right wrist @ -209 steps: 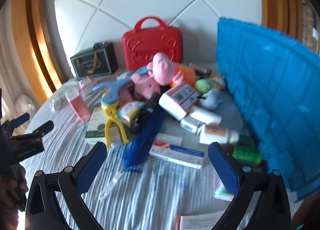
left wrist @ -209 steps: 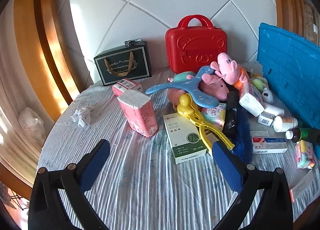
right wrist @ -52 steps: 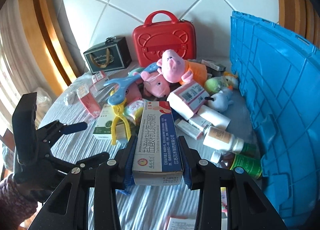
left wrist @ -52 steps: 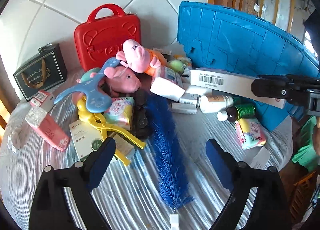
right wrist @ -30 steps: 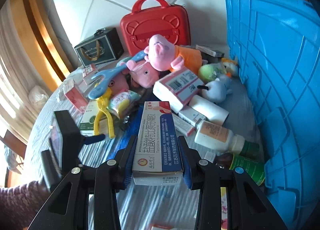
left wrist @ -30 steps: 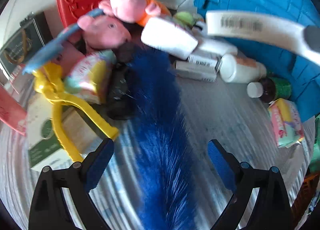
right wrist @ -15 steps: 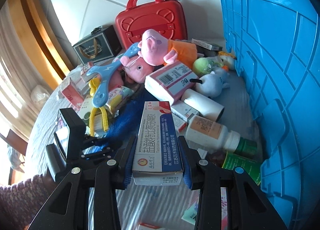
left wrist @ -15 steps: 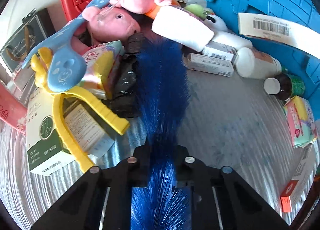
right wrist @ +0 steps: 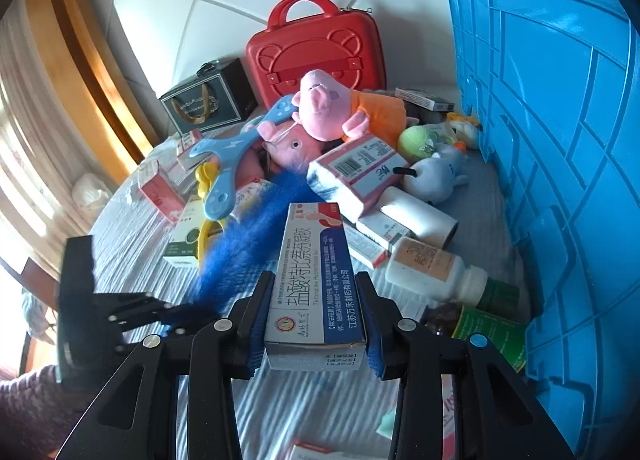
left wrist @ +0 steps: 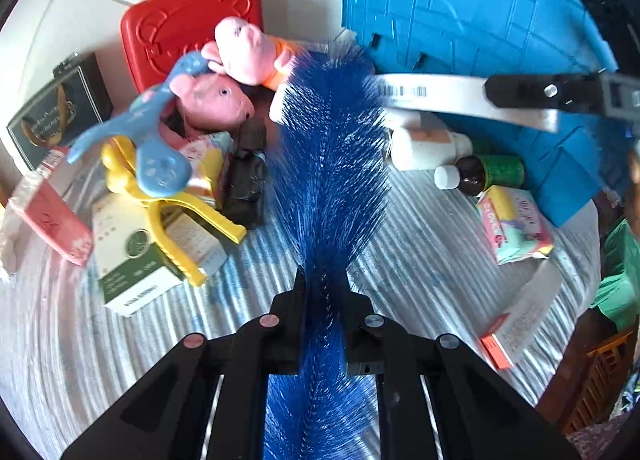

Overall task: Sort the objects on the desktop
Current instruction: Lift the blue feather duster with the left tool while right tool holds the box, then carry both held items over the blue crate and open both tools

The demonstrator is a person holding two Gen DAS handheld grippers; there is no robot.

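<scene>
Blue crate (right wrist: 560, 140) right of both jaws, likely the sorting bin. Brush (left wrist: 328, 164) long, soft, light, probably floppy at the tip; best held at the stiff core. Left gripper (left wrist: 323, 292) closed on brush near its lower end, bristles fanning forward above the desk (left wrist: 420, 244). Box (right wrist: 316, 280) light, stiff cardboard, easily crushed; right gripper (right wrist: 316, 324) clamped on its long sides, box jutting forward.
</scene>
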